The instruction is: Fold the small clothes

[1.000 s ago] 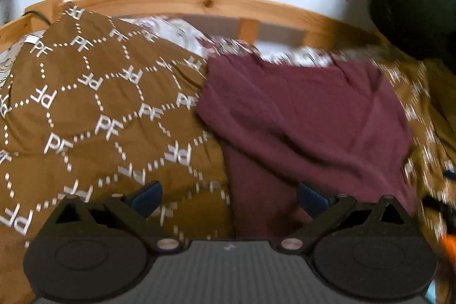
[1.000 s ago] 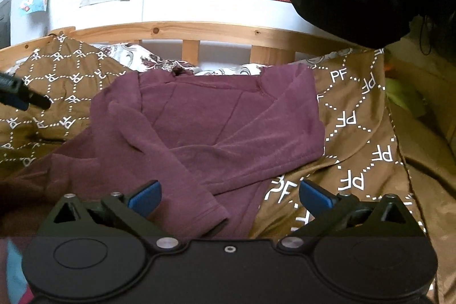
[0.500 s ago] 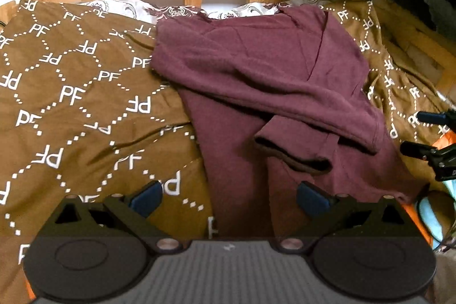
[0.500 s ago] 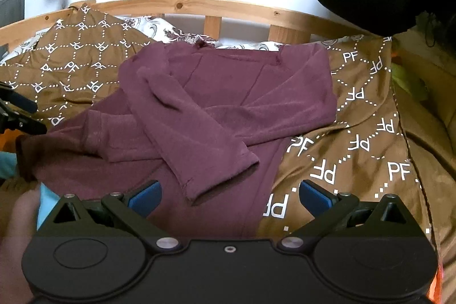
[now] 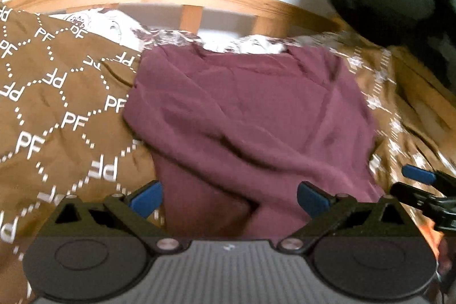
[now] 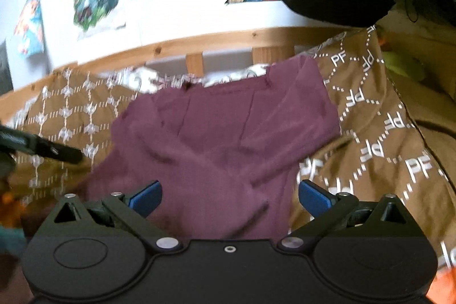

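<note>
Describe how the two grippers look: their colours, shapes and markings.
The left gripper has a ribbed grey body, black linkage arms with silver pivot screws, round black discs and blue fingertip pads. The right gripper is the same, but its body is smooth black.
</note>
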